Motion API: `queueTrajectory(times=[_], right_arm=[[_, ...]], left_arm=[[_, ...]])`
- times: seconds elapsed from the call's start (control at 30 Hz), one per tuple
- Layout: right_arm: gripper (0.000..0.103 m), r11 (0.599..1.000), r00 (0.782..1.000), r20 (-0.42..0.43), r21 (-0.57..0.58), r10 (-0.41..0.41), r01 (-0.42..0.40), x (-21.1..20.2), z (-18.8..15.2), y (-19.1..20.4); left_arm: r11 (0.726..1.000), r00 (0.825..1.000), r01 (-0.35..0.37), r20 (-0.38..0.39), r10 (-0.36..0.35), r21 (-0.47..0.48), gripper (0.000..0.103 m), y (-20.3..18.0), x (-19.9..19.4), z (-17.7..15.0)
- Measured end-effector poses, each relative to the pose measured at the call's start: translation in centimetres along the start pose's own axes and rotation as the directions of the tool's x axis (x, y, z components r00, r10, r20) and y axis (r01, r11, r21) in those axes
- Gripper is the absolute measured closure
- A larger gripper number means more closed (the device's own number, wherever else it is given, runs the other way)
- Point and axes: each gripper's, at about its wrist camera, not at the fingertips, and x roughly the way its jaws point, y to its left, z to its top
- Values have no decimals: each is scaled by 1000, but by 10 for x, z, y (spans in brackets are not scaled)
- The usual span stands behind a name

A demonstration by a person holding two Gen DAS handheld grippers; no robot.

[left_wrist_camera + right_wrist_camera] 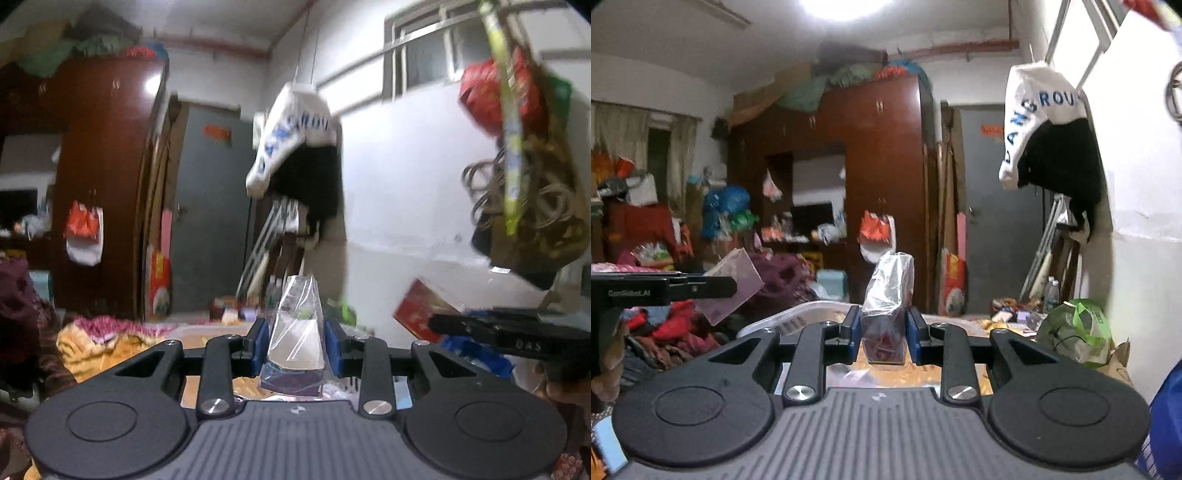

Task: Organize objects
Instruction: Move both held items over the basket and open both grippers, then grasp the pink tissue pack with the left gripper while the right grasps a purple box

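My left gripper [297, 349] is shut on a flat purple box in clear plastic wrap [295, 332], held upright in the air. The same box shows in the right wrist view [733, 291] at the left, beside the left gripper's black body [665, 290]. My right gripper [882, 332] is shut on a dark red box in clear plastic wrap [888, 295], also held upright. That box shows in the left wrist view as a red box [421, 306] ahead of the right gripper's body [509, 334].
A white plastic bin [798, 314] lies below and ahead of both grippers. A brown wardrobe [879, 177] and a grey door [997, 206] stand behind. Clothes are piled on the left [665, 332]. A green bag [1082, 328] sits at the right. Bags hang on the wall [517, 166].
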Motion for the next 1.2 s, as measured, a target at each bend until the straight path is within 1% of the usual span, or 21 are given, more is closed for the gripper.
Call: queueTrajectory(times=[0.07,0.13,0.17,0.2,0.23,0.27,0.3,0.33,0.4,0.47,0.57,0.67,0.77,0.8,0.83,0.9,1.0,1.07,1.1,1.13,1.2], right_arm=[[74,1000,998,-60,12,-5,5,27,8,-7],[74,1000,996,-92,2,-4,4,44,7,-8],[74,1000,995,-99,-14,0,-1,49,5,-8],[70,1000,995,-104,-20,1,-3,55,4,-8],[47,1000,995,-104,-22,2,-4,57,1,-8],[33,1000,993,-114,-19,-8,6,57,-1,-8],[14,999,994,-106,-21,-31,29,55,-3,-7],[8,999,996,-80,-30,-47,45,45,-5,-5],[0,999,998,-50,-33,-33,31,22,-11,-3],[0,1000,999,-36,11,-9,10,-8,-25,-1],[0,998,996,-86,64,1,4,-44,-60,-1],[0,995,995,-93,99,-23,33,-81,-106,6],[1,993,996,-76,114,39,-30,-99,-132,15],[7,992,995,-83,115,53,-43,-101,-138,18],[21,993,992,-106,106,66,-55,-98,-141,21],[39,995,985,-157,79,65,-53,-86,-141,21],[40,989,973,-202,118,109,-86,-71,-148,15],[40,987,975,-192,142,108,-81,-69,-151,10],[44,986,976,-188,150,106,-78,-70,-151,7],[55,986,978,-187,152,93,-64,-72,-151,5],[63,988,978,-194,148,75,-46,-81,-152,6]], left_arm=[[999,998,-41,-48,41,7,66,-2,22,2],[999,996,-43,-79,43,11,64,-2,37,1],[999,996,-39,-78,39,0,56,0,42,-1],[999,996,-49,-78,48,-11,47,3,46,-1],[997,994,-70,-81,68,-25,23,5,49,-1],[996,993,-86,-86,83,-35,17,7,51,-1],[996,993,-87,-81,84,-31,18,8,50,-1],[996,995,-84,-63,82,-21,18,8,43,-1],[997,997,-80,16,80,18,18,3,13,-9],[997,996,-67,58,65,36,14,0,-23,-26],[997,998,-65,0,65,31,13,-3,-62,-67],[994,993,-108,-51,109,34,13,-6,-79,-110],[992,985,-126,-113,129,29,13,-7,-79,-132],[991,982,-127,-139,131,36,13,-7,-76,-135],[990,977,-133,-164,139,47,13,-7,-71,-139],[986,969,-152,-188,161,61,13,-4,-65,-142],[990,966,-134,-217,140,41,13,-1,-56,-144],[993,968,-112,-222,118,43,13,-1,-56,-145],[991,966,-121,-225,131,56,13,-3,-56,-147],[988,960,-140,-233,153,71,13,-5,-55,-148],[980,946,-177,-261,194,87,13,-6,-50,-150]])
